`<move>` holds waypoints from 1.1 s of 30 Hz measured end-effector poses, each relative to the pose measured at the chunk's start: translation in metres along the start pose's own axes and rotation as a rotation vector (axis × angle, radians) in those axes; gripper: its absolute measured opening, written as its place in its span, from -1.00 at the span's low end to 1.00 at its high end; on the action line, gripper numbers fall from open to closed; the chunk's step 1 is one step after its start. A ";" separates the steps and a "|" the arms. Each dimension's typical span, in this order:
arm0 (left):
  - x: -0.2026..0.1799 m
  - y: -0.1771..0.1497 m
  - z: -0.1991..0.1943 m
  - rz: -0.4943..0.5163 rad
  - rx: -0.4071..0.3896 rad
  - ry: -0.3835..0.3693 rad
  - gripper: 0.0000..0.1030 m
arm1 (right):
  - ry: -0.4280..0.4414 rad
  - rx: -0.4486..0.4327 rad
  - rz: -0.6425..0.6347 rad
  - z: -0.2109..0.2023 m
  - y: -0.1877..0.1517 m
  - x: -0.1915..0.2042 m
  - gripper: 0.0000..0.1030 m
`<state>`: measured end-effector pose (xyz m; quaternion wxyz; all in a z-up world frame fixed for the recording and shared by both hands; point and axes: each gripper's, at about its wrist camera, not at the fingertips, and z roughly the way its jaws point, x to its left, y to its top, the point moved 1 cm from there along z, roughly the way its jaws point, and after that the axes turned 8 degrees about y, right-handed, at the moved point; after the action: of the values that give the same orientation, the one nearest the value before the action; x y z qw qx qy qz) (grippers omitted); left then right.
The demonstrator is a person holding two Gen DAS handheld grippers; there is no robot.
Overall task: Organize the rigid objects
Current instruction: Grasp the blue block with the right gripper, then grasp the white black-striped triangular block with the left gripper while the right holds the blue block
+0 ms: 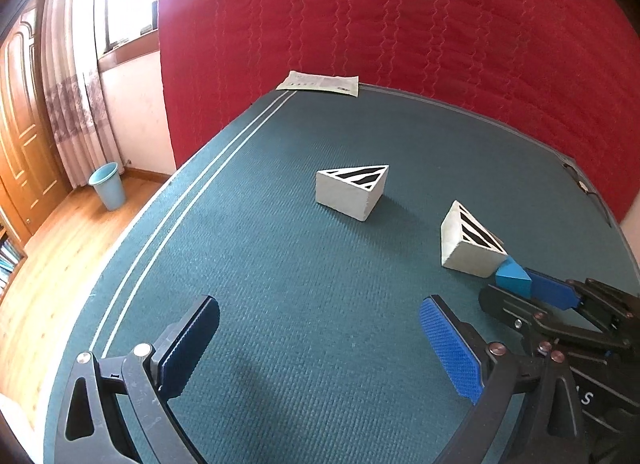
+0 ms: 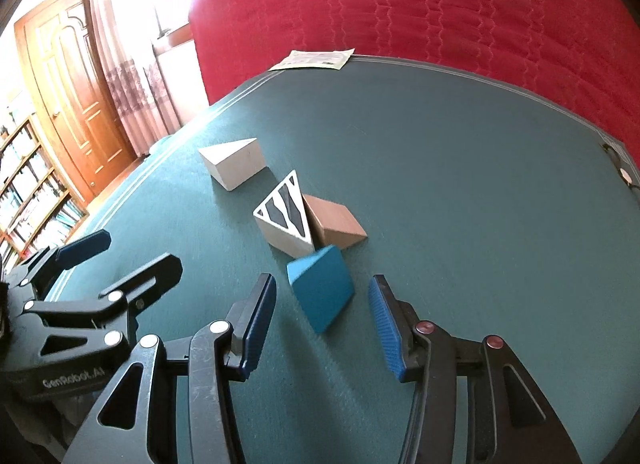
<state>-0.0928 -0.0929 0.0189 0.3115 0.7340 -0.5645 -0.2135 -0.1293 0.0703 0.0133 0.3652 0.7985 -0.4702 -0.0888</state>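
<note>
Wedge-shaped blocks are lying scattered on the green tabletop [image 1: 280,284], each a triangular prism with flat faces and sharp edges. One blue wedge [image 2: 320,292] is sitting between the pads of the right tongs [image 2: 322,322], a pale blue triangular end facing left and a deeper blue slab face turned up; a gap is showing on both sides of it, so the pads are standing apart and not pressing on it. Just beyond it, a white wedge with black stripes [image 2: 286,220] on its triangular face is resting on the cloth, its near corner almost meeting the blue one. Leaning against the striped block's right side is a plain brown wedge [image 2: 336,222]. Farther back and to the left, well apart from that cluster, a second white wedge [image 2: 234,162] is lying with a plain face toward the right camera; from the left camera the same block is showing a striped triangular top.

Left tongs [image 1: 320,344] are hanging wide open over bare cloth, nothing between their blue pads. A printed paper sheet [image 1: 320,83] is lying at the far edge, against a red quilted cover [image 1: 400,16].
</note>
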 end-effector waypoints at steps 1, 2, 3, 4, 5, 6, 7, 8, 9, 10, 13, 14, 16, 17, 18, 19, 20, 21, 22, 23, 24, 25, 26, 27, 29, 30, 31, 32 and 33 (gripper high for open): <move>0.000 0.000 0.001 0.000 0.004 0.000 0.98 | 0.001 0.001 -0.002 0.001 0.001 0.000 -0.10; 0.000 0.000 0.001 0.000 0.005 0.000 0.98 | 0.001 0.001 -0.004 0.003 0.002 0.000 -0.13; -0.001 0.001 0.001 0.000 0.005 0.002 0.98 | -0.001 0.001 -0.007 0.003 0.003 0.000 -0.17; -0.001 0.001 0.001 0.002 0.004 0.002 0.98 | 0.001 0.001 -0.007 0.003 0.004 0.000 -0.20; -0.002 0.001 0.002 0.004 0.005 0.002 0.98 | 0.001 0.000 -0.004 0.003 0.004 -0.001 -0.22; -0.001 0.001 0.002 0.006 0.005 0.002 0.98 | -0.002 -0.003 0.000 0.003 0.003 -0.002 -0.29; -0.001 0.001 0.002 0.008 0.005 0.003 0.98 | -0.002 -0.005 0.004 0.003 0.004 -0.002 -0.37; -0.001 0.001 0.002 0.008 0.006 0.004 0.98 | -0.001 -0.009 0.012 0.002 0.003 -0.004 -0.37; -0.002 0.001 0.002 0.008 0.006 0.005 0.98 | -0.001 -0.013 0.022 0.002 0.003 -0.005 -0.37; -0.001 0.001 0.003 0.008 0.006 0.006 0.98 | -0.001 -0.018 0.030 0.000 0.002 -0.006 -0.37; -0.002 0.002 0.003 0.013 0.005 0.011 0.98 | -0.002 -0.027 0.039 -0.004 -0.001 -0.009 -0.43; -0.003 0.001 0.003 0.015 0.004 0.013 0.98 | -0.005 -0.029 0.041 -0.005 -0.002 -0.010 -0.43; -0.003 0.002 0.003 0.021 0.002 0.017 0.98 | -0.006 -0.033 0.052 -0.009 -0.006 -0.014 -0.43; -0.004 0.002 0.003 0.025 0.000 0.019 0.98 | -0.006 -0.034 0.057 -0.011 -0.007 -0.015 -0.43; -0.005 0.002 0.002 0.031 -0.002 0.020 0.98 | -0.006 -0.035 0.063 -0.013 -0.009 -0.018 -0.43; -0.006 0.002 0.002 0.037 -0.003 0.020 0.98 | -0.006 -0.037 0.069 -0.015 -0.011 -0.019 -0.43; -0.007 0.002 0.002 0.043 -0.006 0.019 0.98 | -0.005 -0.040 0.077 -0.019 -0.014 -0.022 -0.43; -0.008 0.003 0.001 0.049 -0.008 0.017 0.98 | -0.006 -0.041 0.081 -0.020 -0.016 -0.023 -0.43; -0.011 0.003 0.000 0.057 -0.010 0.011 0.98 | -0.006 -0.043 0.085 -0.023 -0.018 -0.025 -0.43; -0.013 0.003 0.000 0.063 -0.011 0.007 0.98 | -0.006 -0.045 0.090 -0.026 -0.021 -0.027 -0.43; -0.016 0.003 -0.001 0.069 -0.011 0.002 0.98 | -0.006 -0.044 0.094 -0.029 -0.024 -0.028 -0.43; -0.020 0.003 -0.002 0.080 -0.012 -0.007 0.98 | -0.006 -0.043 0.097 -0.031 -0.026 -0.030 -0.43; -0.024 0.004 -0.003 0.088 -0.012 -0.015 0.98 | -0.005 -0.044 0.101 -0.034 -0.029 -0.032 -0.43; -0.028 0.004 -0.004 0.098 -0.012 -0.026 0.98 | -0.005 -0.045 0.106 -0.036 -0.031 -0.034 -0.43; -0.038 0.006 -0.005 0.116 -0.014 -0.046 0.98 | -0.004 -0.050 0.117 -0.040 -0.035 -0.038 -0.43; -0.043 0.007 -0.006 0.123 -0.015 -0.054 0.98 | -0.004 -0.052 0.123 -0.042 -0.036 -0.039 -0.43; -0.049 0.010 -0.006 0.131 -0.016 -0.067 0.98 | -0.003 -0.055 0.129 -0.044 -0.037 -0.041 -0.43; -0.052 0.010 -0.005 0.134 -0.016 -0.071 0.98 | -0.001 -0.058 0.137 -0.045 -0.038 -0.043 -0.43; -0.058 0.013 -0.003 0.140 -0.015 -0.076 0.98 | 0.001 -0.060 0.142 -0.046 -0.039 -0.044 -0.43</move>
<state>-0.1151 -0.0385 0.0279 0.3095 0.6817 -0.6244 -0.2227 -0.1041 0.1408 0.0110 0.3945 0.7521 -0.5224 -0.0761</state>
